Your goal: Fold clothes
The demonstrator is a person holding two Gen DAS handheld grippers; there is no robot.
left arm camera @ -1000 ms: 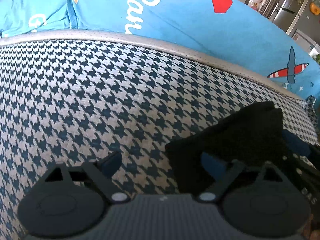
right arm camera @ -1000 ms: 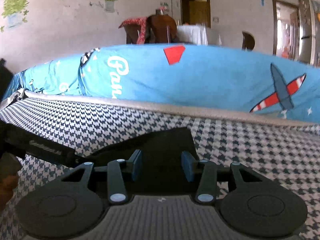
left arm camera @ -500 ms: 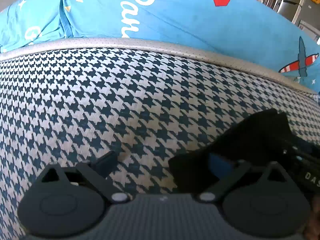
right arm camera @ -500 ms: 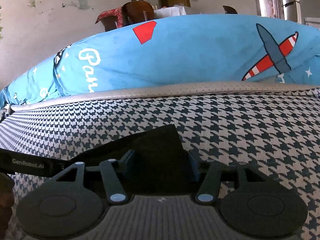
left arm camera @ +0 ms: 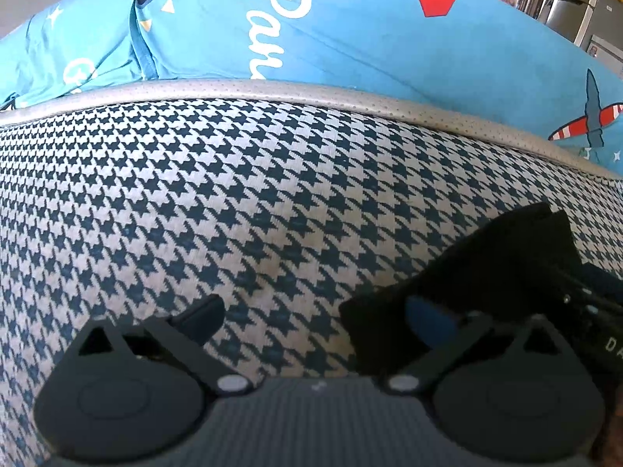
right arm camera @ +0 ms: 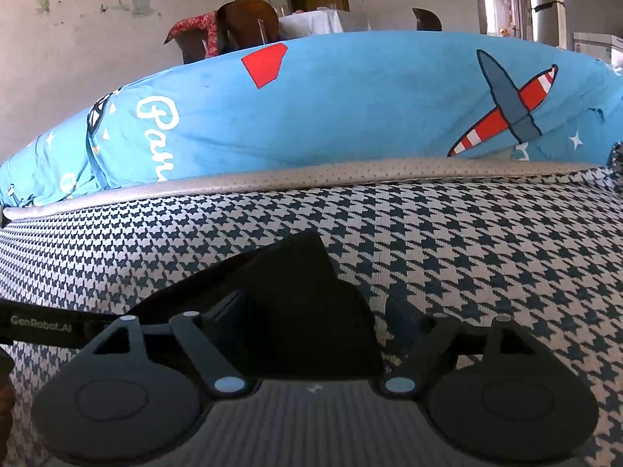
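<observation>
Your left hand-held gripper (left arm camera: 313,321) is spread wide over the navy-and-white houndstooth cushion surface (left arm camera: 194,202). Its right blue-padded finger rests against the near corner of the small black folded garment (left arm camera: 479,276); the left finger sits on bare houndstooth fabric, well apart from the cloth. Nothing is pinched between them.

Your right hand-held gripper (right arm camera: 313,311) is also opened out, with the black folded garment (right arm camera: 296,292) lying between its two fingers on the same cushion. The cloth fills much of the gap; whether either pad actually touches it you cannot tell from this view. The garment's far corner points up toward the perforated silver-grey trim band (right arm camera: 350,173) that edges the cushion.

Behind that trim lies a bright blue printed quilt (right arm camera: 350,105) with white cursive lettering that reads "Pan…", the rest hidden below the fold, plus a red pentagon patch and a red-and-white striped aeroplane. In the left wrist view the same script shows as "Pan" (left arm camera: 272,23).

At the left edge of the right wrist view, a black bar printed "GenRobot.AI" (right arm camera: 41,321) crosses in, part of your other tool. In the left wrist view white letters "DA" (left arm camera: 613,344) show on the dark body at the right edge, cut off by the frame.
</observation>
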